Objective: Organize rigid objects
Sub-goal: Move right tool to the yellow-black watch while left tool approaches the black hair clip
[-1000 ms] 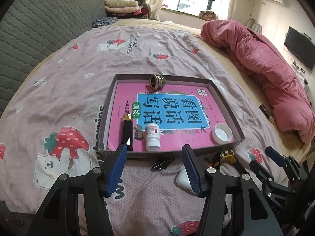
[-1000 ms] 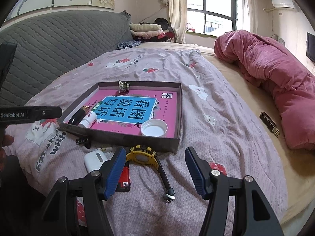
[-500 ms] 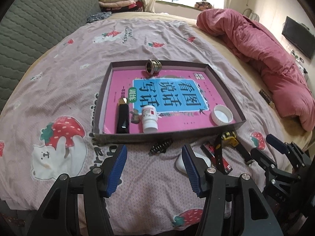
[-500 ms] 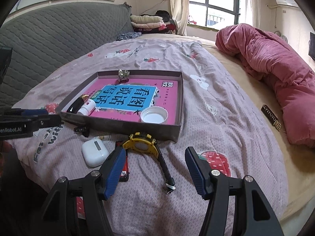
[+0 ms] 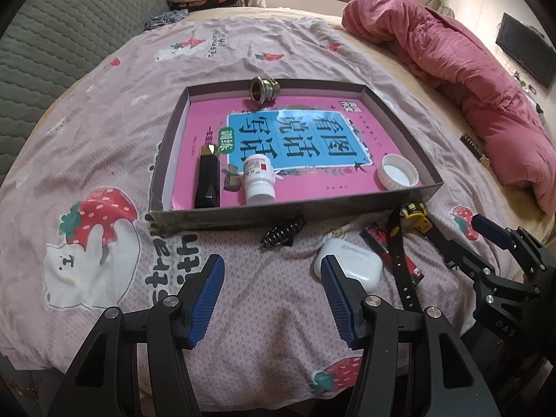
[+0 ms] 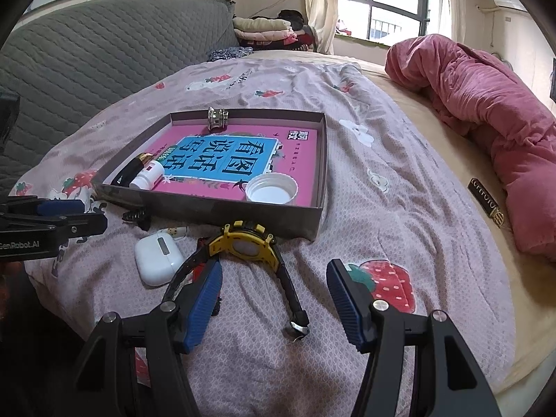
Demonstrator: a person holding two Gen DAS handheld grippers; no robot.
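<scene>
Fingers (image 5: 205,299) of the left gripper (image 5: 271,299) stand wide apart and empty above the near edge of a bed (image 5: 104,160) spread with a strawberry-print sheet. The right gripper (image 6: 272,307) is likewise spread wide, holding nothing, with a yellow-and-black wristwatch (image 6: 248,246) lying on the sheet just beyond its tips.

A shallow cardboard tray (image 5: 410,118), lined with a pink and blue book cover, sits in the middle of the bed. Inside it lie a black lipstick tube (image 5: 207,182) with a gold tip at near left, a small white pill bottle (image 5: 259,180) on its side just right of the tube, a white screw cap (image 5: 398,175) in the near right corner, and a metal threaded fitting (image 5: 264,89) against the far wall.

Outside the tray, along its near wall, a black hair claw (image 5: 283,232) rests on the sheet. To its right is a white earbud case (image 5: 351,260), then a red and black flat item (image 5: 382,239) partly under the watch strap. A crumpled pink quilt (image 5: 469,69) lies along the right side of the bed, and a small dark bar with gold lettering (image 5: 475,149) rests near it, well apart from the tray.
</scene>
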